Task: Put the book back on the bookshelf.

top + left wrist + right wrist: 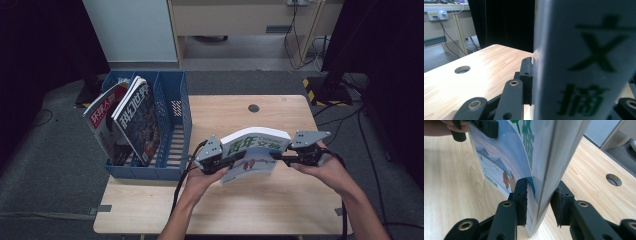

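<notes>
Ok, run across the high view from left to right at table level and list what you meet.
Red-titled magazine → second magazine → blue file rack → left gripper → book with green lettering → right gripper.

magazine (255,150) | white-green cover | upright above table, clamped at both ends

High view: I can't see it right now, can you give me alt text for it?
Two hands hold a thick book upright above a wooden table, the left gripper and right gripper each clamped on one end. At the table's left stands a blue file rack with two magazines leaning in it.
</notes>
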`<state>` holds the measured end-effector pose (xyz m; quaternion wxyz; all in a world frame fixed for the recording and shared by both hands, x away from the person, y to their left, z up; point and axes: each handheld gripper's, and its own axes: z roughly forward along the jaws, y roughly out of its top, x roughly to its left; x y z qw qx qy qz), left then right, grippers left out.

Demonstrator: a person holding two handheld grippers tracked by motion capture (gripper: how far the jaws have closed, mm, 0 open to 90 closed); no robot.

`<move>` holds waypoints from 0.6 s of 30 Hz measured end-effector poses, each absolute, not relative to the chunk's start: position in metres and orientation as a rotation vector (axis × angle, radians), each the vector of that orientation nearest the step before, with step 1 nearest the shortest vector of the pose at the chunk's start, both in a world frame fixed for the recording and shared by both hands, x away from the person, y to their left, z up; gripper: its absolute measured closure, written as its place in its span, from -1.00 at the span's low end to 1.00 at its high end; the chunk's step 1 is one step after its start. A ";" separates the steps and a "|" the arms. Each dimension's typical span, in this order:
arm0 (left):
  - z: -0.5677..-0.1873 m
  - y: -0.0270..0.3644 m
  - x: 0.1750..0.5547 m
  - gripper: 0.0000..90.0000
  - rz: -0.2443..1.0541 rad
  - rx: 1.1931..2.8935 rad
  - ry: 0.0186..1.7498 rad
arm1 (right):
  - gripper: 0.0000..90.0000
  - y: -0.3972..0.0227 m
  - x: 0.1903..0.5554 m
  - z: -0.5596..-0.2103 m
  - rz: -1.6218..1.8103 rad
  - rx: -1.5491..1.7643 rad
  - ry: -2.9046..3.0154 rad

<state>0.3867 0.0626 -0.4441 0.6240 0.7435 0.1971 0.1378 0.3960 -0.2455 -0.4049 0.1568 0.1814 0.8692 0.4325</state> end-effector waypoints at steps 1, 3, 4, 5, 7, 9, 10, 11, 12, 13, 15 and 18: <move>-0.444 0.063 0.387 0.59 0.318 1.700 0.460 | 0.55 -0.245 0.396 -0.405 1.235 0.518 2.489; -0.445 0.063 0.387 0.56 0.320 1.683 0.470 | 0.56 -0.245 0.396 -0.405 1.239 0.525 2.491; -0.446 0.063 0.387 0.55 0.323 1.674 0.474 | 0.56 -0.245 0.397 -0.405 1.239 0.530 2.491; -0.447 0.063 0.387 0.55 0.327 1.664 0.478 | 0.56 -0.244 0.397 -0.404 1.237 0.533 2.491; -0.448 0.063 0.386 0.54 0.325 1.650 0.483 | 0.57 -0.244 0.397 -0.404 1.231 0.535 2.494; -0.448 0.063 0.385 0.54 0.329 1.648 0.481 | 0.57 -0.244 0.397 -0.404 1.233 0.539 2.496; -0.448 0.063 0.385 0.54 0.330 1.649 0.481 | 0.56 -0.244 0.397 -0.404 1.233 0.541 2.497; -0.448 0.063 0.384 0.55 0.333 1.652 0.482 | 0.56 -0.244 0.397 -0.404 1.233 0.542 2.496; -0.447 0.062 0.384 0.55 0.335 1.654 0.483 | 0.56 -0.244 0.397 -0.404 1.232 0.542 2.496; -0.447 0.062 0.384 0.55 0.337 1.655 0.483 | 0.56 -0.244 0.398 -0.404 1.233 0.543 2.496; -0.447 0.062 0.383 0.57 0.340 1.653 0.485 | 0.56 -0.244 0.398 -0.404 1.235 0.546 2.495; -0.447 0.061 0.383 0.60 0.343 1.652 0.490 | 0.55 -0.244 0.398 -0.404 1.236 0.550 2.494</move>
